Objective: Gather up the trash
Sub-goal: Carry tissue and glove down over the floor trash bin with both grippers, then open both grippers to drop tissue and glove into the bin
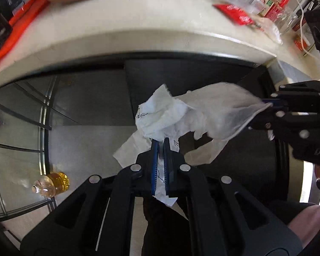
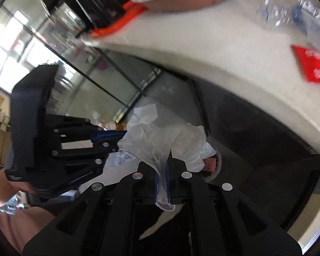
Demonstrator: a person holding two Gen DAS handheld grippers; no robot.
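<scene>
Left gripper pinches a crumpled paper towel between blue pads. Right gripper is clamped on the rim of a thin translucent plastic bag. Towel and bag meet in mid-air below the beige countertop edge. A red packet lies on the counter; an oil bottle stands on the floor.
</scene>
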